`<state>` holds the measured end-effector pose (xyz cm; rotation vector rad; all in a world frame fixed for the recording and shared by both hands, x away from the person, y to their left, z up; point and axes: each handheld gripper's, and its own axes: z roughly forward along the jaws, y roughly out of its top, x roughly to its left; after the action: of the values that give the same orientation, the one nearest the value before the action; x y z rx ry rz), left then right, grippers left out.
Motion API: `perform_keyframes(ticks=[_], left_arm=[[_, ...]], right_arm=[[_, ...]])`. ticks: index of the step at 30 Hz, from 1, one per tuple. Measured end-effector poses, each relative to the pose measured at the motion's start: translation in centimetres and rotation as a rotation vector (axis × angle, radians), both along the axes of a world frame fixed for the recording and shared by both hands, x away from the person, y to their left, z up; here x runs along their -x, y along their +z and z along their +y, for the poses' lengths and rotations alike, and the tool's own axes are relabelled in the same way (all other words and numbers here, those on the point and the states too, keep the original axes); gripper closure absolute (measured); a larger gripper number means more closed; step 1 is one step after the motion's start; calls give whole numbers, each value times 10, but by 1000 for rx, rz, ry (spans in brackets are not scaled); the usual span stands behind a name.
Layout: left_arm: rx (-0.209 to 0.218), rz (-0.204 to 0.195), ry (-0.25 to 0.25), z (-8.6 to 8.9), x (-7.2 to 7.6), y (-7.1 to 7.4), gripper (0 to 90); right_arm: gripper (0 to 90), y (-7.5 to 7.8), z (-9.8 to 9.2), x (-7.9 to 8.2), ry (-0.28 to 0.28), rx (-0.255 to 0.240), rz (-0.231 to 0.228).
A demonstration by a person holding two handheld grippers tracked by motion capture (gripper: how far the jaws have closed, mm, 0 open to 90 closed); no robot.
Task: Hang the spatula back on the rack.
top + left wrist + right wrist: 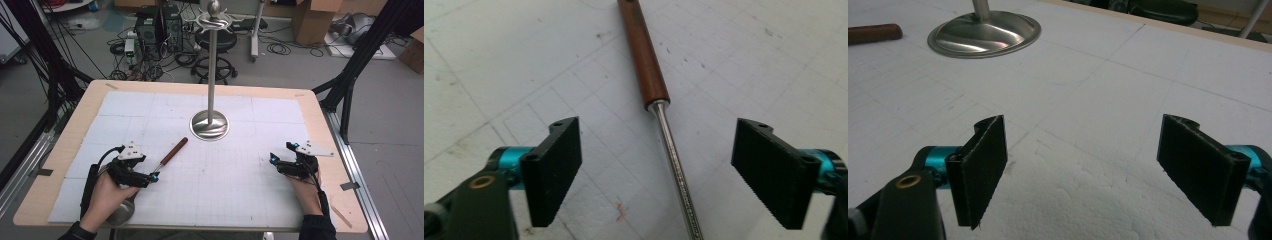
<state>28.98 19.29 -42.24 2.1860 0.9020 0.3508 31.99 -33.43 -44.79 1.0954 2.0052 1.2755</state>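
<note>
Ladle (165, 159), lying flat on the white gridded mat (225, 190) that covers the wooden counter (320, 115). Brown wooden handle (174, 150) points up and away toward the stand; thin steel shaft runs back down toward the person's left hand. A rounded steel bowl (121, 213) shows at the near counter edge, partly under that hand.

Left claw (156, 176): released, jaws spread wide. In the left gripper view the two black ribbed pads (555, 167) stand on either side of the steel shaft (676, 175), neither touching it. The shaft passes between them, nearer the right-hand pad. The handle's end ferrule meets the shaft just ahead of the jaws.

Right claw (272, 159): also released, jaws wide apart, holding nothing. It sits low over bare mat at the right side of the counter, well apart from the ladle. In the right gripper view the pads (982, 165) frame bare mat; the mat surface there looks pitted and rough.

Steel utensil stand (212, 65): upright pole on a round polished base (209, 125), mid-counter, toward the far side. Hooked crown and ball finial at the top. The ladle handle's tip lies near the base, not touching.

Beyond the counter: black stool (215, 42), computer towers (159, 25), loose cables on the floor, cardboard boxes (315, 17).
</note>
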Motion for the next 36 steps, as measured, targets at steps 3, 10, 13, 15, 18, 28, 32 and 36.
perform_keyframes(ticks=[3, 10, 13, 15, 18, 28, 32, 36], left_arm=[[-33, 26, 1, -3, 0, -2, 255], [-88, 52, 14, -7, 0, -2, 330], [-117, 69, 12, -8, 0, -2, 377], [-124, 82, 13, -8, 0, -2, 406], [-140, 104, 3, -9, -1, -3, 443], [-185, 162, 5, -15, -4, 0, 569], [-220, 198, 21, -21, -8, 2, 641], [-240, 203, 28, -25, -9, 3, 668]], right_arm=[[193, 0, 0, 0, 1, 1, -2], [193, 0, 0, 0, 2, 2, -2], [193, 0, 0, 0, 2, 3, -4], [193, 0, 0, 0, 1, 6, -5], [193, 0, 0, 0, 1, 5, -3], [193, 0, 1, 0, -1, 4, 0], [195, 0, 0, 0, 2, 6, -1], [195, 0, 1, 0, 1, 9, -3]])
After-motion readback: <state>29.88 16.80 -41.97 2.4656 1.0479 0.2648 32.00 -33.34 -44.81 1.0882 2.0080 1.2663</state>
